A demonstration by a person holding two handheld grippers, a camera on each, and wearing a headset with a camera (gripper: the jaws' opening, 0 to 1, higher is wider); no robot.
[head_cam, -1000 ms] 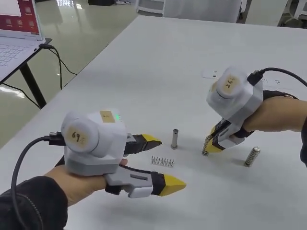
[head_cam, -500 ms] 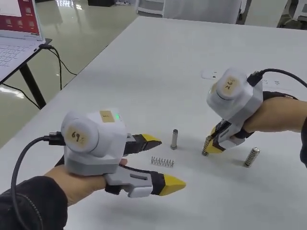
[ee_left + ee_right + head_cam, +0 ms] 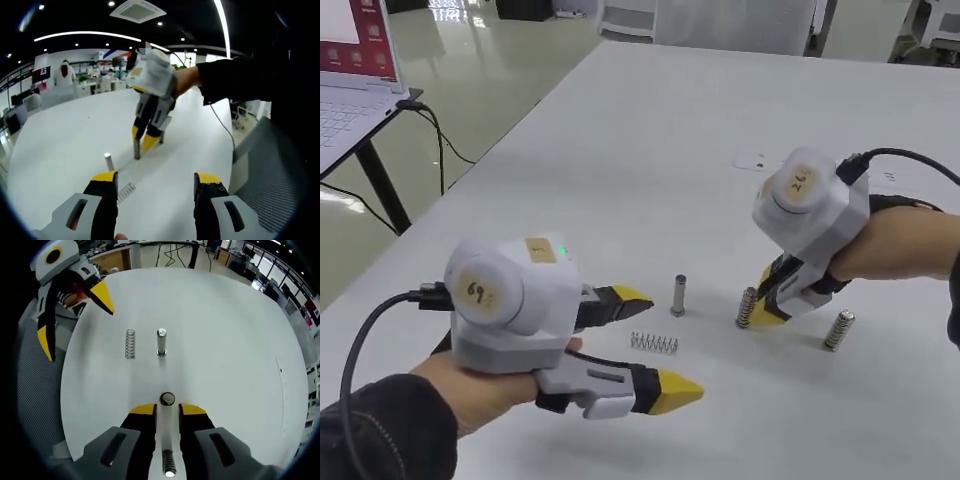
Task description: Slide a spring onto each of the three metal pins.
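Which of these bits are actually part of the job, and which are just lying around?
Job: bare pin, loose spring, middle sprung pin, right-hand sprung pin, left gripper, right gripper.
Lying about: laptop, black cable, white patch.

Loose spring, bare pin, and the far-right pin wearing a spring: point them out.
loose spring (image 3: 654,343), head view, middle coils.
bare pin (image 3: 678,296), head view, mid-shaft.
far-right pin (image 3: 838,329), head view, spring around it.
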